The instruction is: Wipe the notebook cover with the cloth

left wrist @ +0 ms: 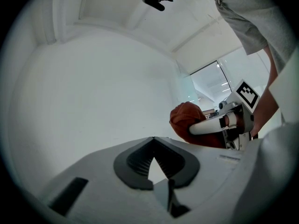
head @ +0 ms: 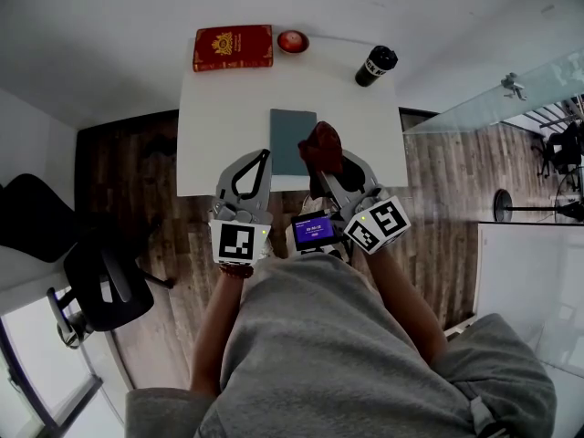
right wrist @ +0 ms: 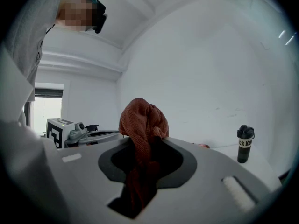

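A white surface (head: 224,126) stands on dark wood floor (head: 123,158). White walls (head: 100,26) rise at twelve o'clock, with a black chair (head: 102,286) at eight and a glass partition (head: 497,99) at two.

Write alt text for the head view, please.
The right gripper holds a bunched red-brown cloth at the right edge of a grey notebook on a white table. The left gripper, shut and empty, is at the notebook's left. A red book, small red dish and black bottle line the far edge.

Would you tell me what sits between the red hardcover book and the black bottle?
A small round red object, perhaps a dish, visible in the head view.
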`<state>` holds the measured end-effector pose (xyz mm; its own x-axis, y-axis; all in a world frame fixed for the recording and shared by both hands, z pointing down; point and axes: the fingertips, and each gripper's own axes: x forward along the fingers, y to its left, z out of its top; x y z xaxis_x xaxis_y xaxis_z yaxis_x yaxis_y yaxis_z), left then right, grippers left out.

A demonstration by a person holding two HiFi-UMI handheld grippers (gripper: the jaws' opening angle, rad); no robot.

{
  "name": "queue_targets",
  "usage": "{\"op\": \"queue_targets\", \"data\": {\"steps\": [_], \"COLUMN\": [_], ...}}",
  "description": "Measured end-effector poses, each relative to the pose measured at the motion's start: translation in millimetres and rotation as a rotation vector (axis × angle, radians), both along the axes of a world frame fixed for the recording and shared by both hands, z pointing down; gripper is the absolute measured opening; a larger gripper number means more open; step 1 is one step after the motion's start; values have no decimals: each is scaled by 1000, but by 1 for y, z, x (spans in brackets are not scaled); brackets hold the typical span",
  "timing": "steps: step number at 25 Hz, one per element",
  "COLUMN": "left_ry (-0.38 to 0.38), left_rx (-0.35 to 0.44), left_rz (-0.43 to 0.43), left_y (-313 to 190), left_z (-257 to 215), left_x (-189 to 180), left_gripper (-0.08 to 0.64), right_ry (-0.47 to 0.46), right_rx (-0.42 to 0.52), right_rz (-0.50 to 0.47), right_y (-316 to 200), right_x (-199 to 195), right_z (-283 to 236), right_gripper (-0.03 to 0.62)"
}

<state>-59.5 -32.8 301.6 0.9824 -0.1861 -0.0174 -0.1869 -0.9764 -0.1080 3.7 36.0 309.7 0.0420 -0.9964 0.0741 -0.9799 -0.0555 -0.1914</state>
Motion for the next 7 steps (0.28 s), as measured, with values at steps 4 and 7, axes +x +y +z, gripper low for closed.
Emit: {"op": "queue_targets", "data": {"steps": [4, 7], "left_ry": [2, -1], "left_rx": [-5, 1], "left_rz": [-1, 1], "left_y": [-1, 0], "left_z": [0, 1], "left_x": [-1, -2], "left_gripper": [3, 3], "right_ry": [2, -2], "right_rx": [-6, -13], "right_rz": [-12, -20], "right_y": [-1, -2], "right_x": [-2, -4], "right_z": [2, 3], "right_gripper": [112, 112]}}
